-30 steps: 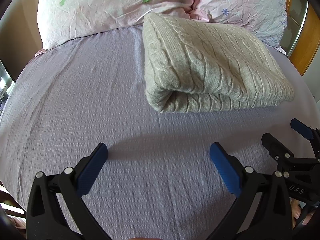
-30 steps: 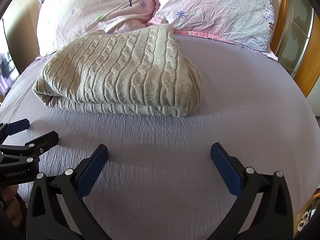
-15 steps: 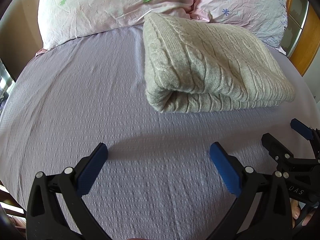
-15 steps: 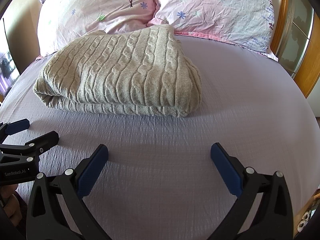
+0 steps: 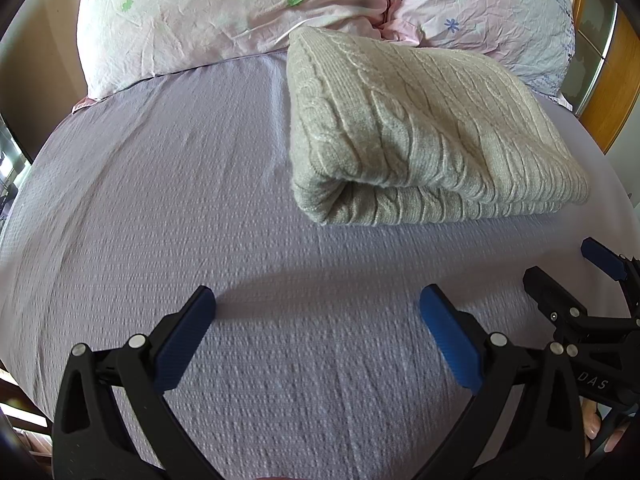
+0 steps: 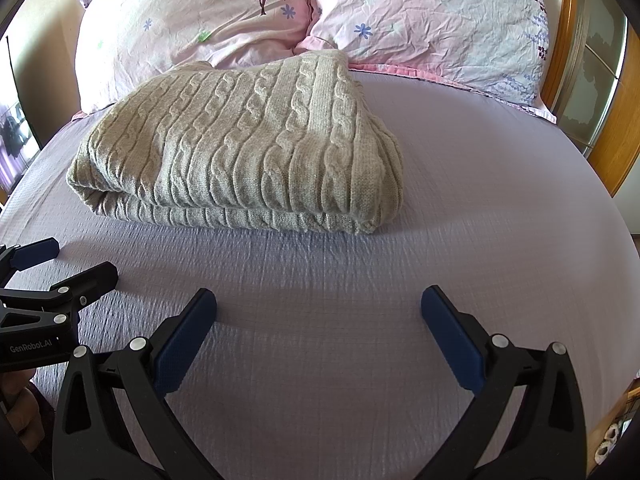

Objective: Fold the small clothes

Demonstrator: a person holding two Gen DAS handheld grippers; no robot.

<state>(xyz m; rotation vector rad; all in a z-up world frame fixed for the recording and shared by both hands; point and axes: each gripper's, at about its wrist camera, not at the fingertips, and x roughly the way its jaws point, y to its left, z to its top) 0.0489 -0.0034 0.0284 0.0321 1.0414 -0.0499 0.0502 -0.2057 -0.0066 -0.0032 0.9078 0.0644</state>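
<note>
The left tongs (image 5: 318, 320) are wide open and hold nothing. The right tongs (image 6: 319, 320) are wide open too, with nothing between their blue pads (image 6: 184, 344). Both hang over the bed, side by side, and each one shows at the edge of the other's view. In front of them lies the folded beige cable-knit sweater (image 6: 248, 148). It rests flat on the pale purple bed sheet (image 6: 460, 208), well apart from both tongs. Its far edge touches the two pink flowered pillows (image 6: 192, 20) at the head of the bed. A wooden bed frame (image 6: 616, 152) stands on the right.
</note>
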